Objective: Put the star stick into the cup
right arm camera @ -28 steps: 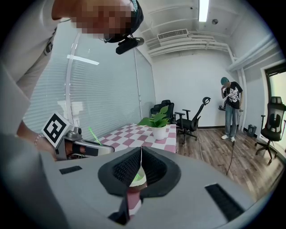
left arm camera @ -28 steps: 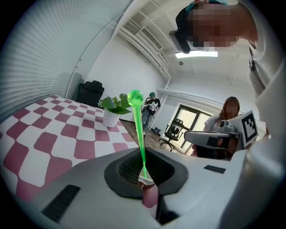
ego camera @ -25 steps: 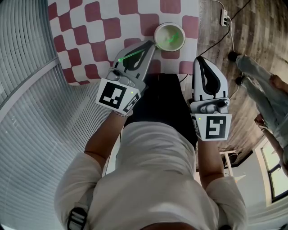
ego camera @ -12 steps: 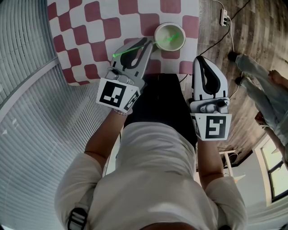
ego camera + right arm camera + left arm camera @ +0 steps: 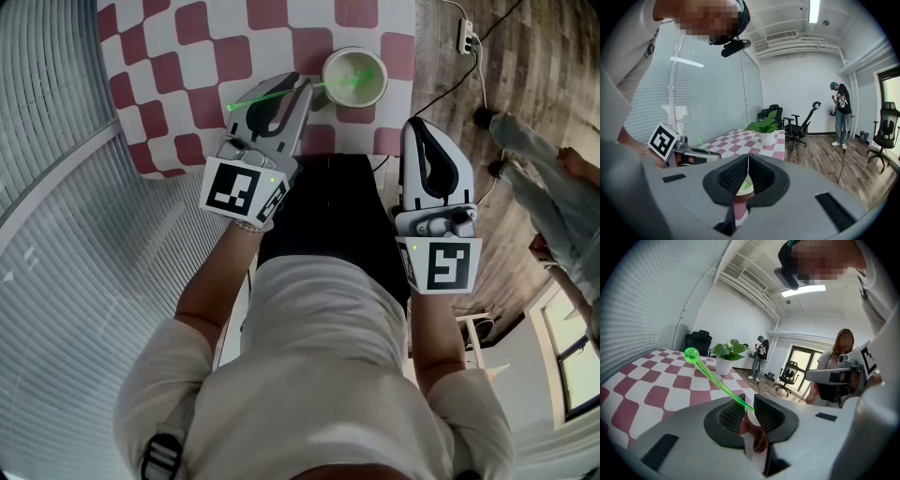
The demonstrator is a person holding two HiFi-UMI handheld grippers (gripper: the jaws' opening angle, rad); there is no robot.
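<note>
- Left gripper (image 5: 305, 89) nearly closed, pinching the star stick (image 5: 272, 97) at the jaw tips; only a sliver of gap left beside it.
- Star stick tilted: round end up in the air over the left gripper's body, other end down inside the cup (image 5: 375, 94).
- Cup upright on the red-and-white checked surface (image 5: 187, 56), just ahead of the left gripper's tips.
- Right gripper (image 5: 420, 127) closed, nothing between the jaws; near the surface edge, right of the cup, not touching it.

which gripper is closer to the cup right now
Left. The left gripper has its tips right beside the cup; the right gripper hangs back at the table edge, clearly apart.
</note>
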